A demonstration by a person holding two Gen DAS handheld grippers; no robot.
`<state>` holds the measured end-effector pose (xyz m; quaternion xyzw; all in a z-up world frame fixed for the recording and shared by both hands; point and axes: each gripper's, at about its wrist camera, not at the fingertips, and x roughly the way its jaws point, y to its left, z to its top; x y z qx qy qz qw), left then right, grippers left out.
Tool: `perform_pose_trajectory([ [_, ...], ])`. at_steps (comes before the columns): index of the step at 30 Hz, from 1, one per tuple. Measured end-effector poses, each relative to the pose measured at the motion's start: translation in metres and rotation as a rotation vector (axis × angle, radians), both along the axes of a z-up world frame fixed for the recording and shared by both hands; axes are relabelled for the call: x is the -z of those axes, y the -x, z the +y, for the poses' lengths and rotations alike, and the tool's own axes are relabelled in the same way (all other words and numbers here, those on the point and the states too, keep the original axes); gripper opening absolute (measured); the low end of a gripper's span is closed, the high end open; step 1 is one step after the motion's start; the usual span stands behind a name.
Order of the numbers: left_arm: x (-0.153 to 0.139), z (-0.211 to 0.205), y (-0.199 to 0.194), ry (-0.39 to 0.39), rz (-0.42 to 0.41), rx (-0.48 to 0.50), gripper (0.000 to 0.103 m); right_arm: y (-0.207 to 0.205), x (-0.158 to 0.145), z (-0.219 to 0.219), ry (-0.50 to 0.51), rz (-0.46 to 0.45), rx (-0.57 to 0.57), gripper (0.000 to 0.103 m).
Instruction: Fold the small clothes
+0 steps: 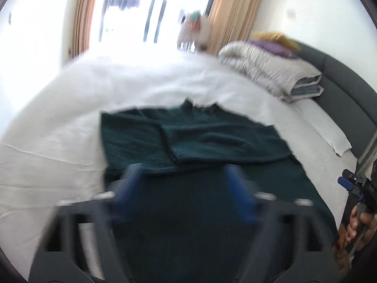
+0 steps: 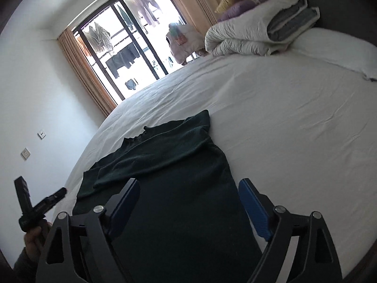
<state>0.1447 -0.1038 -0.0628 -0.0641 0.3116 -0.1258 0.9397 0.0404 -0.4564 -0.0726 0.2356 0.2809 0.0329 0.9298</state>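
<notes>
A dark green sweater point(image 1: 188, 141) lies flat on the white bed point(image 1: 59, 141), its sleeves folded across the chest and the collar at the far end. My left gripper point(image 1: 182, 172) hovers open above the sweater's lower half, blurred, nothing between its blue pads. In the right wrist view the same sweater point(image 2: 169, 165) stretches away from me, and my right gripper point(image 2: 188, 188) is open over its hem, holding nothing. Each gripper also shows in the other's view: the right gripper point(image 1: 348, 184) at the edge, held by a hand, and the left gripper point(image 2: 37, 202) at the lower left.
A folded pale duvet point(image 2: 254, 30) with purple and yellow cushions point(image 2: 238, 0) sits at the head of the bed by the grey headboard point(image 1: 348, 82). A balcony window point(image 2: 122, 42) with curtains and hanging laundry lies beyond the bed. A white wall with sockets point(image 2: 26, 153) is on the left.
</notes>
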Motion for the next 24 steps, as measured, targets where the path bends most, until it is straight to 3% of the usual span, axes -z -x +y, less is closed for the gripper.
perform_pose_trajectory([
  [2, -0.013, -0.002, 0.044, -0.060, -0.082, 0.014, 0.094, 0.030, -0.008, 0.013, 0.035, -0.074, 0.028, 0.103],
  [8, -0.011, -0.021, 0.147, -0.250, -0.162, 0.129, 0.094, 0.064, -0.028, 0.039, 0.097, -0.123, -0.012, 0.103],
  [14, 0.042, -0.052, 0.235, -0.557, -0.171, 0.295, 0.094, 0.082, -0.040, 0.054, 0.103, -0.135, -0.060, 0.103],
  [20, 0.097, -0.065, 0.284, -0.854, -0.235, 0.365, 0.094, 0.095, -0.038, 0.077, 0.253, -0.135, -0.049, 0.103],
  [24, 0.110, -0.066, 0.301, -0.946, -0.288, 0.393, 0.094, 0.099, -0.032, 0.085, 0.254, -0.089, -0.054, 0.103],
])
